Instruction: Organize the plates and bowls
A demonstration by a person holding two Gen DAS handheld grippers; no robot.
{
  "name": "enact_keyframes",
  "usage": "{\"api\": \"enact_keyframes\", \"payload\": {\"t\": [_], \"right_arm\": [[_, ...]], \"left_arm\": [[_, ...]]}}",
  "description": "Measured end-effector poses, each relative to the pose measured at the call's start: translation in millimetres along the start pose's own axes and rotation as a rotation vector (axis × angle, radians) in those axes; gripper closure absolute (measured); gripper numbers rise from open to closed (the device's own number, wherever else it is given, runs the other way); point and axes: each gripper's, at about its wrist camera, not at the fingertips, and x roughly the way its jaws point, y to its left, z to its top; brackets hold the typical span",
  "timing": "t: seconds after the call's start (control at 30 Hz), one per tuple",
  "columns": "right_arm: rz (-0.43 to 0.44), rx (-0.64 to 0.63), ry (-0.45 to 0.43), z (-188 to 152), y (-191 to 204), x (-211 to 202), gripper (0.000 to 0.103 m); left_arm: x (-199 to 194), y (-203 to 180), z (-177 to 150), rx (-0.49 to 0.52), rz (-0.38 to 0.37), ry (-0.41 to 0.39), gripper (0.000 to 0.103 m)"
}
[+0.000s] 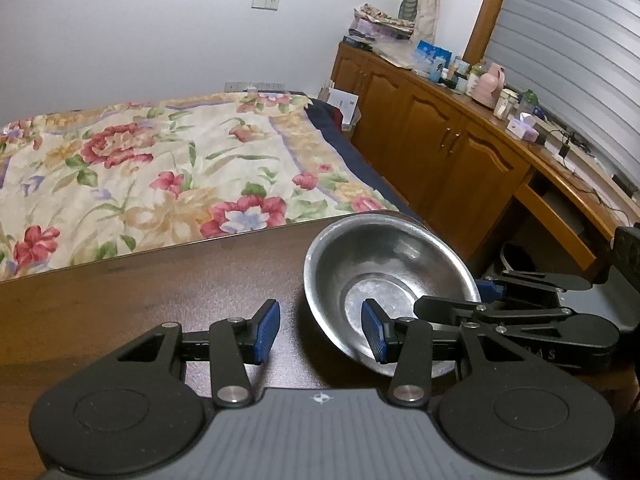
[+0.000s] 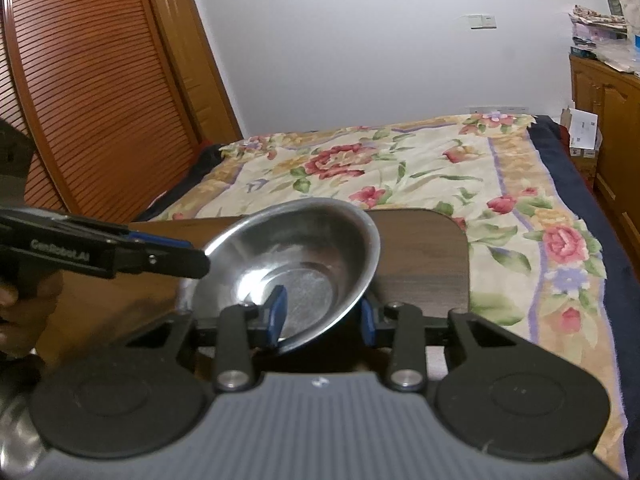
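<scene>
progress: early, one bowl in hand, no stack or plates seen | right tongs (image 2: 322, 314) clamp rim of bowl (image 2: 304, 256) | my left tongs (image 1: 320, 330) open, empty, one pad over bowl | bowl: shiny steel, empty, tilted, at bench (image 1: 140, 300) right edge near far corner

Round, shiny stainless-steel bowl (image 2: 296, 268), empty, tilted with one rim raised, over the dark wooden bench (image 2: 424, 264), rim pinched between blue gripper pads (image 2: 278, 312).
</scene>
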Motion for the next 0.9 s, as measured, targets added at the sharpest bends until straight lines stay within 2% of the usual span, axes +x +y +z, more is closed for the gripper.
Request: {"api": "enact_keyframes", "payload": {"t": [0.23, 0.33, 0.37, 0.4, 0.5, 0.6, 0.9], "right_arm": [[0.014, -0.003, 0.009, 0, 5, 2, 0.064], [0.017, 0.001, 0.015, -1, 5, 2, 0.064], [0.017, 0.002, 0.017, -1, 5, 1, 0.066], [0.016, 0.001, 0.019, -1, 5, 1, 0.068], [0.008, 0.006, 0.025, 1, 5, 1, 0.074], [0.007, 0.021, 0.024, 3, 3, -2, 0.079], [-0.001, 0.018, -0.006, 13, 11, -20, 0.079]], "left_arm": [[4, 3, -1, -0.018, -0.007, 0.025, 0.059], [7, 5, -2, -0.030, -0.013, 0.040, 0.065], [9, 5, -3, -0.033, -0.017, 0.049, 0.070], [9, 5, -3, -0.032, -0.018, 0.055, 0.079], [8, 3, -3, -0.019, -0.004, 0.053, 0.084], [3, 4, -1, -0.017, -0.004, 0.043, 0.086], [-24, -6, 4, 0.009, -0.026, -0.009, 0.086]]}}
